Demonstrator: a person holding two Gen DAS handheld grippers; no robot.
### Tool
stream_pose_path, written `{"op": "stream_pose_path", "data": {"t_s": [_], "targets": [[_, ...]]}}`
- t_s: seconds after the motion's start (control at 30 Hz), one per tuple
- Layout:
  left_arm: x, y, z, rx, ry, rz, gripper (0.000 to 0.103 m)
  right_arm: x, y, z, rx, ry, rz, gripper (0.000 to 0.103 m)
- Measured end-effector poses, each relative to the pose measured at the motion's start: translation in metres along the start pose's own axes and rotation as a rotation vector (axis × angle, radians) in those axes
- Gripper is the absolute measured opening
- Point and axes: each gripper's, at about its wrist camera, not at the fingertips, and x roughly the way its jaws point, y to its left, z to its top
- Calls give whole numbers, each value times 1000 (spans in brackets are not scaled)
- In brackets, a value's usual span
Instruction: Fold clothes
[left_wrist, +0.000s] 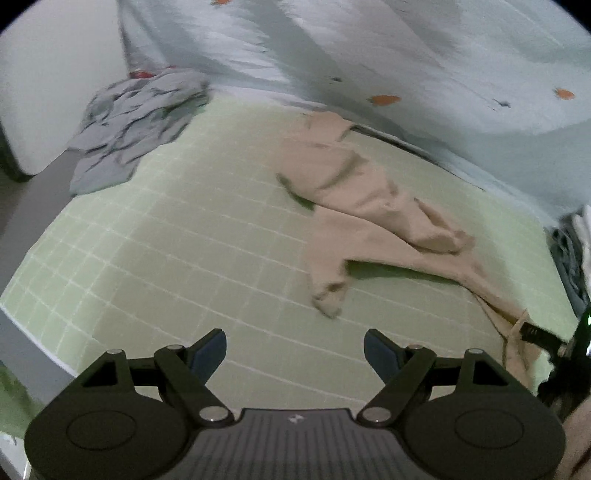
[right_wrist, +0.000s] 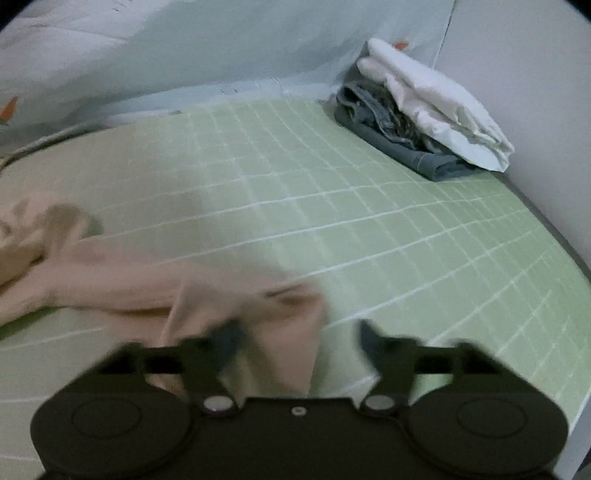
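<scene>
Trousers (left_wrist: 373, 206), beige, on green mat (left_wrist: 184, 240) | L gripper (left_wrist: 295, 354) agape, short of them | R gripper (right_wrist: 295, 343) agape, over hem

Beige trousers (left_wrist: 369, 206) — green-checked sheet (left_wrist: 184, 240)

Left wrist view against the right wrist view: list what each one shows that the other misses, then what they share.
Only the left wrist view shows the crumpled grey garment at the mat's far left. Only the right wrist view clearly shows the folded stack: white cloth on denim. Both show the beige garment on the green grid mat, and each view's own open gripper: left gripper, right gripper.
</scene>
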Motion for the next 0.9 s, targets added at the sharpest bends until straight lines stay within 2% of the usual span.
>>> {"op": "stream_pose_path", "data": {"t_s": [0.07, 0.23, 0.33, 0.4, 0.47, 0.53, 0.63, 0.67, 0.7, 0.73, 0.77, 0.8, 0.9], "targets": [[-1, 12, 8, -5, -18, 5, 82, -16, 31, -10, -14, -32, 61, 103], [1, 53, 28, -3, -56, 7, 87, -54, 111, -35, -77, -108, 229, 103], [2, 80, 39, 12, -79, 6, 89, -67, 171, -53, -146, -80, 386, 103], [1, 95, 44, 27, -97, 22, 94, -75, 209, -65, -182, -50, 493, 103], [0, 108, 48, 27, -101, 29, 94, -81, 237, -75, -237, -46, 505, 103], [-1, 120, 53, 25, -105, 35, 94, -83, 262, -84, -320, -22, 469, 101], [1, 130, 55, 11, -91, 19, 94, -86, 268, -88, -339, -39, 441, 88], [2, 130, 55, 9, -83, 14, 94, -86, 264, -87, -337, -45, 448, 76], [4, 130, 55, 7, -76, 8, 94, -86, 261, -85, -334, -51, 454, 53], [6, 130, 55, 5, -68, 2, 94, -86, 257, -84, -332, -57, 460, 43], [8, 127, 55, 6, -62, -8, 94, -85, 250, -82, -328, -56, 463, 26], [10, 124, 55, 6, -57, -19, 94, -84, 243, -80, -324, -56, 466, 19], [16, 108, 54, 8, -41, -53, 93, -75, 216, -72, -294, -48, 470, 16]]}}
